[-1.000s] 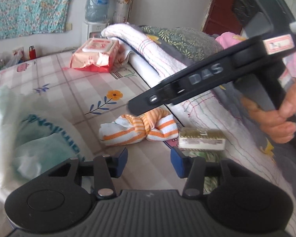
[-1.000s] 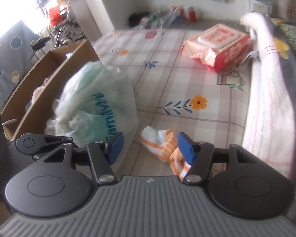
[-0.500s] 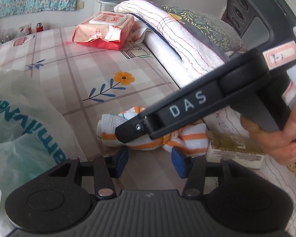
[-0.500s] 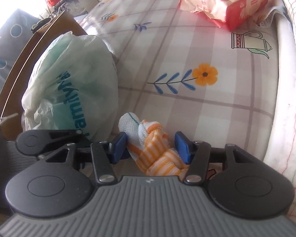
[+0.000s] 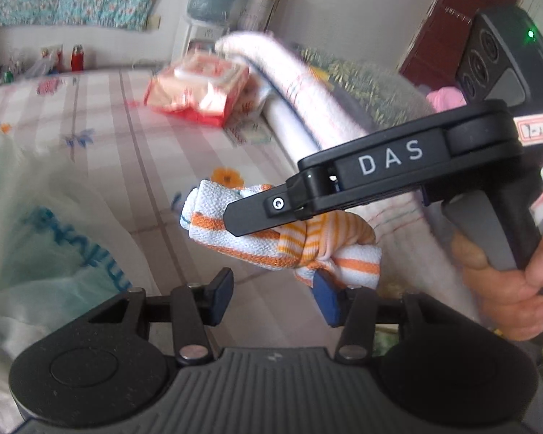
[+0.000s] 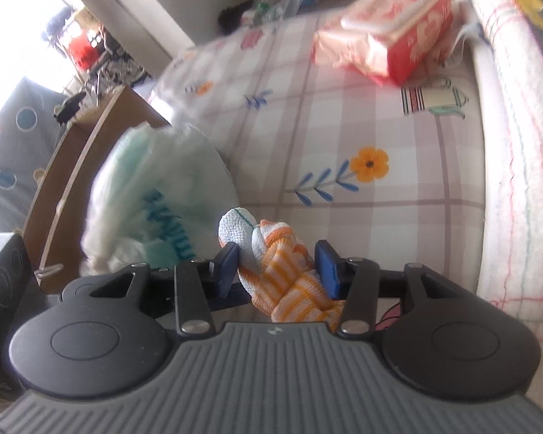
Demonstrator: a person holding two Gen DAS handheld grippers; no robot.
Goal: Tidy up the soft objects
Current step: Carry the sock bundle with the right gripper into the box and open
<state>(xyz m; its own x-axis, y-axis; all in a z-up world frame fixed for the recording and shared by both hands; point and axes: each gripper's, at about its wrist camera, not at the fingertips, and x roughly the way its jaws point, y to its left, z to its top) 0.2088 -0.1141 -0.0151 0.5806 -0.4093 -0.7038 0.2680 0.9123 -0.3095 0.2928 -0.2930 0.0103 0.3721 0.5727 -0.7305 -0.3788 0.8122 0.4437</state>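
A knotted orange-and-white striped cloth (image 5: 289,242) hangs in the air above the bed, held by my right gripper (image 5: 235,217). In the right wrist view the cloth (image 6: 282,271) sits between the two blue pads of the right gripper (image 6: 277,264), which is shut on it. My left gripper (image 5: 273,289) is open just below the cloth, and its right pad touches the cloth's lower end. A white and green plastic bag (image 5: 43,238) lies at the left; it also shows in the right wrist view (image 6: 155,195).
A red and pink wipes pack (image 6: 383,47) lies far back on the checked bedsheet (image 6: 380,217). A rolled white blanket (image 5: 307,90) runs along the right. A cardboard box (image 6: 76,173) stands beside the bed at the left.
My right gripper closed on the striped cloth and lifted it off the sheet. My left gripper stayed open and now sits under the raised cloth.
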